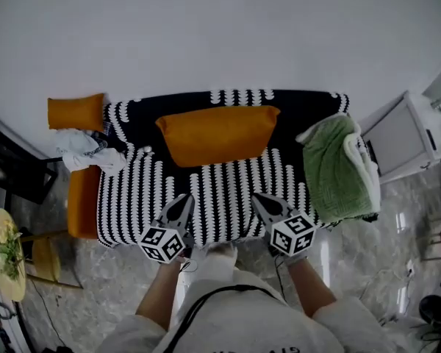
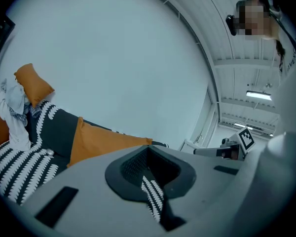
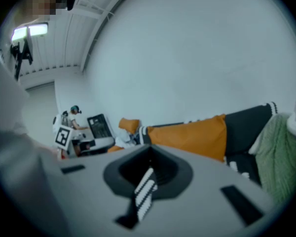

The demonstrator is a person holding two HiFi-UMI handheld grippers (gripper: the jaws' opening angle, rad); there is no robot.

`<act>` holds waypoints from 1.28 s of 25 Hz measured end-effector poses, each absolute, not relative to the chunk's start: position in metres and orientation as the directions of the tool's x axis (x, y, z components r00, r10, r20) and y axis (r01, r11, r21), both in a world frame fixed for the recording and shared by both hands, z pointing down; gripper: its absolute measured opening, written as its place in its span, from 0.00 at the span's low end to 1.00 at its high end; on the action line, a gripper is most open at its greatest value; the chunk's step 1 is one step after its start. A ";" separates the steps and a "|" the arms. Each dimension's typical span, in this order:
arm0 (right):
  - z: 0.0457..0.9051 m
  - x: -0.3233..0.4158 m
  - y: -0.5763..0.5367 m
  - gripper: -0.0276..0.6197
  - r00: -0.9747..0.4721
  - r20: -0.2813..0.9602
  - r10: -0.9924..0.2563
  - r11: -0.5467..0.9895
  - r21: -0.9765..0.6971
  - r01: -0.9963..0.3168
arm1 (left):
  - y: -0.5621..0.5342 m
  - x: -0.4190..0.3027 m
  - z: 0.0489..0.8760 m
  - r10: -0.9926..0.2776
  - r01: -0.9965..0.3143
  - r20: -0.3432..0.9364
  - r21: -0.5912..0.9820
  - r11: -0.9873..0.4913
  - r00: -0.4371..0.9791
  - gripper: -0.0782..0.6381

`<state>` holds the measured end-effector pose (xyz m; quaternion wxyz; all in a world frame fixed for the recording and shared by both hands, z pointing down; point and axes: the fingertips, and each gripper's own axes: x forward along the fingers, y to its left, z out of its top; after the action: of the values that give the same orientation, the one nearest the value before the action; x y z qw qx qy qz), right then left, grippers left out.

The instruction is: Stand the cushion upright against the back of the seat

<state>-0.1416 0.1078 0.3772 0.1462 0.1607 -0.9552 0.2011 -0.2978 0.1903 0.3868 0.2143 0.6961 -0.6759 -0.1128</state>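
An orange cushion [image 1: 217, 134] stands upright against the black backrest [image 1: 309, 103] of a sofa, in the middle of it. The seat [image 1: 220, 186] wears a black-and-white striped cover. The cushion [image 2: 101, 142] also shows left of centre in the left gripper view, and the cushion [image 3: 192, 135] right of centre in the right gripper view. My left gripper [image 1: 185, 198] and right gripper [image 1: 257, 197] hover side by side over the seat's front edge, apart from the cushion. Both are shut with nothing held. Only a sliver of striped cover shows past the left gripper [image 2: 148, 154] and the right gripper [image 3: 149, 164].
A green blanket [image 1: 338, 168] drapes the sofa's right arm. A second orange cushion [image 1: 75, 112] and a white cloth [image 1: 84, 151] lie at the left end. A white cabinet [image 1: 404, 134] stands to the right, a round table with a plant [image 1: 7, 252] at lower left.
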 end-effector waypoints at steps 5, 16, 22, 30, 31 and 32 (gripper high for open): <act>0.354 -0.134 0.134 0.07 -0.921 0.318 -0.226 0.872 -0.355 -0.337 | 0.199 -0.273 0.365 -0.986 -0.890 0.116 0.452 -0.053 0.117 0.14; 0.321 -0.126 0.167 0.07 -0.940 0.285 -0.188 0.870 -0.396 -0.293 | 0.212 -0.242 0.333 -0.979 -0.869 0.090 0.480 -0.117 0.181 0.14; 0.307 -0.126 0.174 0.07 -0.952 0.264 -0.154 0.884 -0.394 -0.252 | 0.208 -0.228 0.321 -0.974 -0.859 0.064 0.487 -0.159 0.217 0.14; 0.293 -0.130 0.183 0.07 -0.962 0.248 -0.112 0.909 -0.365 -0.200 | 0.199 -0.216 0.314 -0.970 -0.848 0.049 0.498 -0.184 0.239 0.14; 0.293 -0.130 0.183 0.07 -0.963 0.247 -0.110 0.910 -0.365 -0.197 | 0.199 -0.215 0.313 -0.970 -0.847 0.050 0.499 -0.184 0.240 0.14; 0.293 -0.128 0.183 0.07 -0.963 0.247 -0.109 0.910 -0.364 -0.197 | 0.199 -0.213 0.313 -0.969 -0.847 0.051 0.499 -0.184 0.241 0.14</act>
<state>-0.1282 0.1830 0.2934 0.1113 0.0787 -0.9710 0.1966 -0.2135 0.1995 0.3131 0.2189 0.7566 -0.6001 -0.1399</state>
